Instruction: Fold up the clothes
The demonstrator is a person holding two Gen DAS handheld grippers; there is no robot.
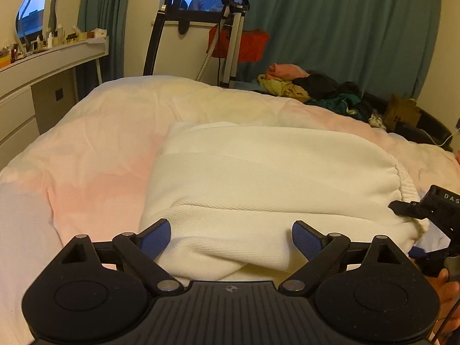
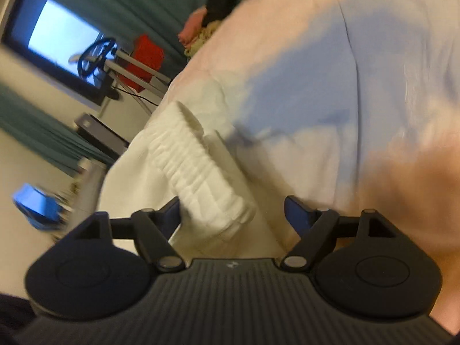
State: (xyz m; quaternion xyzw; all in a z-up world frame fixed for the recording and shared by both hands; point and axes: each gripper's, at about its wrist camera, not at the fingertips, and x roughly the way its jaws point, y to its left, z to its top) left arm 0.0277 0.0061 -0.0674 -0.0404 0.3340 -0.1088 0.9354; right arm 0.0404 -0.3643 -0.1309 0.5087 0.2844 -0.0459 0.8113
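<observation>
Your left gripper (image 1: 231,240) has its two blue pads spread wide, holding nothing, low over the near edge of one white sweater (image 1: 273,178). This sweater lies folded on the one pale duvet (image 1: 100,149). At far right, one heap of clothes (image 1: 310,89) waits. Your right gripper (image 2: 233,215) is wide open too, around the sweater's ribbed hem (image 2: 198,169), not gripping it.

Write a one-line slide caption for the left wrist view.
Open left gripper poised over a partly folded white knit garment on a pale pink duvet, right gripper at its ribbed hem.
</observation>
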